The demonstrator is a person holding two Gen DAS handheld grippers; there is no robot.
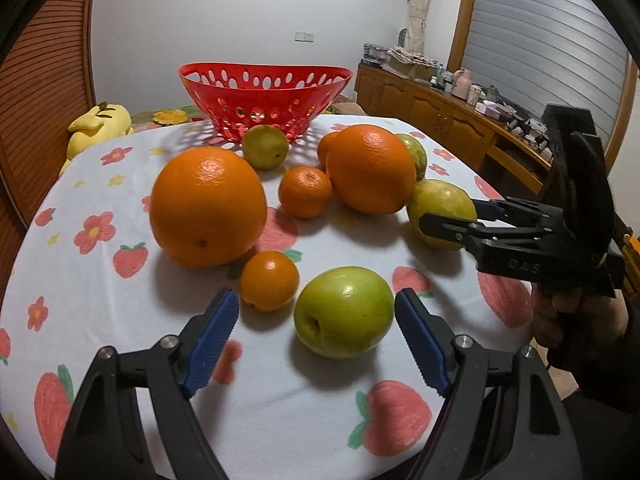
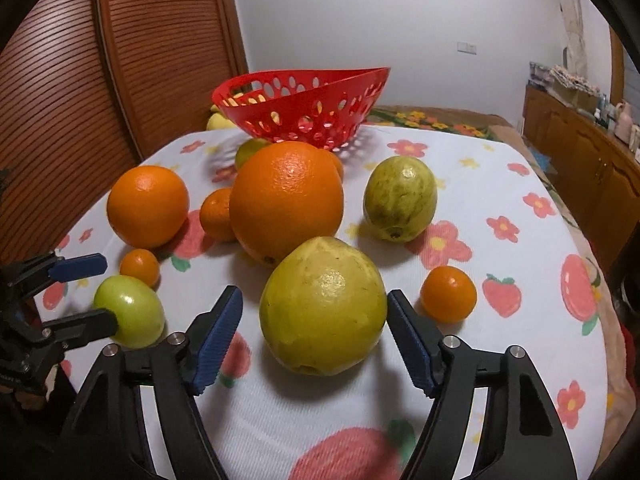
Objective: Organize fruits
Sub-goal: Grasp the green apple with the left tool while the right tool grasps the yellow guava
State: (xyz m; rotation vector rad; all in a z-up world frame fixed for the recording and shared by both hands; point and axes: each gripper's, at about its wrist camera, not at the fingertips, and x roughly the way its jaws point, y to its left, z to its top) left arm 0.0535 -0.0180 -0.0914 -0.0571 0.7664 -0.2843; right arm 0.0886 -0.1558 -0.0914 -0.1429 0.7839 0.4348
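Fruit lies scattered on a strawberry-print tablecloth [image 1: 120,320] in front of a red perforated basket [image 1: 264,92]. My left gripper [image 1: 316,308] is open around a green apple [image 1: 344,312]; a gap shows beside its left pad [image 1: 212,340]. My right gripper [image 2: 316,304] is open around a large yellow-green fruit [image 2: 324,304], with space at its left pad [image 2: 216,340]. Each wrist view shows the other gripper straddling its fruit. Two big oranges [image 1: 208,206] [image 1: 370,168] and small tangerines [image 1: 305,192] [image 1: 269,280] lie between them and the basket.
Another green fruit [image 1: 265,146] sits at the basket's foot. A spotted green fruit [image 2: 400,198] and a tangerine [image 2: 448,294] lie to the right. A yellow plush toy [image 1: 98,126] rests past the table's far left edge. A wooden sideboard [image 1: 440,120] stands at right.
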